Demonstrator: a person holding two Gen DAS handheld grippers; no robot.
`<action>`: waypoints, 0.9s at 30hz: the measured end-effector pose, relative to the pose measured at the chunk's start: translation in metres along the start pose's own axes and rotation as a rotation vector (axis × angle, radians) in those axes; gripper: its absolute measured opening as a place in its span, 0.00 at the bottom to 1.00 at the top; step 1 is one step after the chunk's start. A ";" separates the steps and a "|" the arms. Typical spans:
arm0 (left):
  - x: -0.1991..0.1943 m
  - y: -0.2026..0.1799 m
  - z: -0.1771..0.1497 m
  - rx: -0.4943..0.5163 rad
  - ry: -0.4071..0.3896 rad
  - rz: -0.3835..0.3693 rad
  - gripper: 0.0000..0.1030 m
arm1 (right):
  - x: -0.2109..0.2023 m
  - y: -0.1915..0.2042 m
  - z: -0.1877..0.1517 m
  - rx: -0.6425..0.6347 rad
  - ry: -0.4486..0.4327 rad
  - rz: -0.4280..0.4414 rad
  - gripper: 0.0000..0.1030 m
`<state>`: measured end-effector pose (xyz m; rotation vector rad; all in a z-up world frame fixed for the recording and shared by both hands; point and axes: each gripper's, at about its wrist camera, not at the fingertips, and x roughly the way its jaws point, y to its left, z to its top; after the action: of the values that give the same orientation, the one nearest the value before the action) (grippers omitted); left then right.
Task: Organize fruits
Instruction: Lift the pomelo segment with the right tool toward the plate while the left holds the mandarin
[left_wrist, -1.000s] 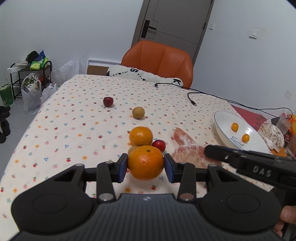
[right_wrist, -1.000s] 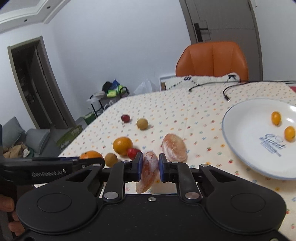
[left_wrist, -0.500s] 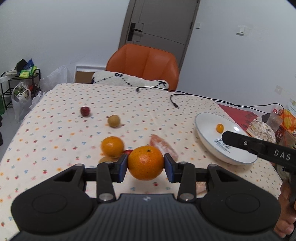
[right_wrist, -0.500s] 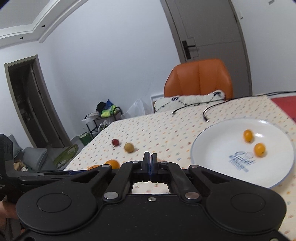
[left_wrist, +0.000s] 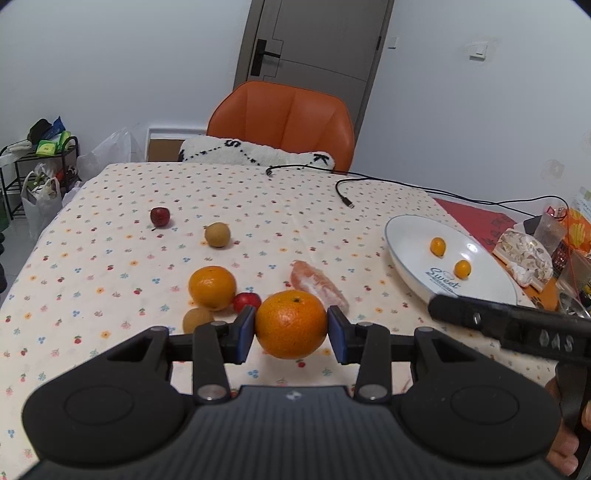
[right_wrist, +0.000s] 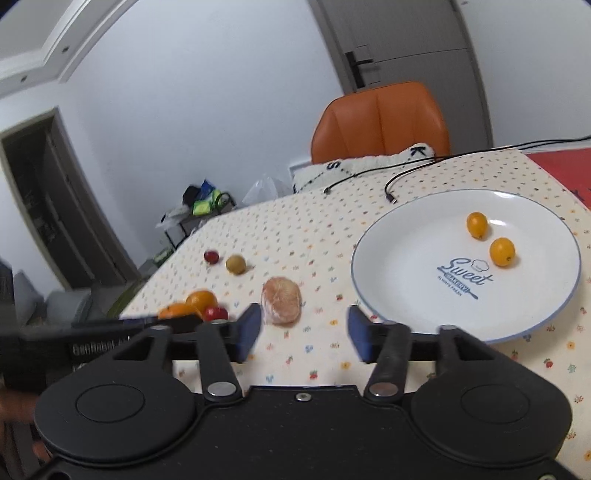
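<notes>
We have two small yellow fruits (right_wrist: 489, 240) on the plate (right_wrist: 388, 258) — the rest still lie on the tabletop (left_wrist: 110, 258). Our left tool (left_wrist: 291, 325) is clenched on an orange (left_wrist: 291, 324), held above the cloth; our right tool (right_wrist: 303, 332) gapes empty near the peeled segment (right_wrist: 281, 300) — most sorting remains.
</notes>
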<state>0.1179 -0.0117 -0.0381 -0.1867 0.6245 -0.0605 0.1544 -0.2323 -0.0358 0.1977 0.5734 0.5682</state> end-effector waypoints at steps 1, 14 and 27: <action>0.000 0.002 0.000 -0.002 0.000 0.002 0.39 | -0.001 0.000 -0.003 -0.018 0.006 -0.009 0.67; 0.009 0.003 -0.016 -0.018 0.039 -0.013 0.39 | -0.008 -0.012 -0.036 -0.024 0.090 -0.043 0.84; 0.006 0.015 -0.023 -0.048 0.041 -0.012 0.39 | -0.005 0.018 -0.054 -0.099 0.101 -0.141 1.00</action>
<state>0.1092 -0.0015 -0.0626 -0.2358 0.6662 -0.0616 0.1123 -0.2188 -0.0716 0.0344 0.6504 0.4703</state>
